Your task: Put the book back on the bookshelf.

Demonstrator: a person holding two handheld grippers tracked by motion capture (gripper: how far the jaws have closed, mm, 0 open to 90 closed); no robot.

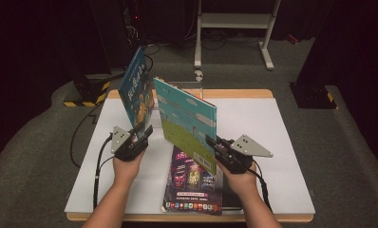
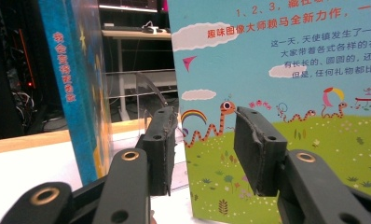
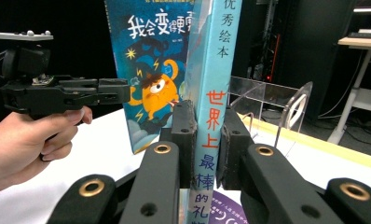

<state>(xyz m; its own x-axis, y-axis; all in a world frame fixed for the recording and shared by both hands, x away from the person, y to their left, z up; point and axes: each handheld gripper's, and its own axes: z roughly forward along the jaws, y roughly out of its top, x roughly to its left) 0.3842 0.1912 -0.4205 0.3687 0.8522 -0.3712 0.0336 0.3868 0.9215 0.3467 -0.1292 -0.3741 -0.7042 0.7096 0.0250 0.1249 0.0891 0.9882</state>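
The white surface [image 1: 277, 142] carries the whole scene, with a clear acrylic book stand [image 3: 286, 109] at its far edge, empty as far as can be seen. Flat on the near part lies a dark purple book [image 1: 192, 183], not yet picked up.

Two picture books stand upright above it. The larger to the eye is the sky-blue and green book [image 1: 187, 121] with a snake and rainbow on its back cover; the right tongs [image 1: 214, 145] are clenched on its spine near the lower corner, the pads pressing from both sides in the right gripper view. Just beside it, toward the left, stands the dark blue book [image 1: 136, 92] with an orange one-eyed monster on the front. The left tongs [image 1: 146, 134] sit at its lower edge in the high view, yet in the left gripper view the book's spine stands outside the jaws, which are parted with nothing between them; so they look released.

By my reading, one book is lifted and gripped, a second is upright and perhaps only steadied, and the third waits; none is in the stand yet, so most of the shelving remains
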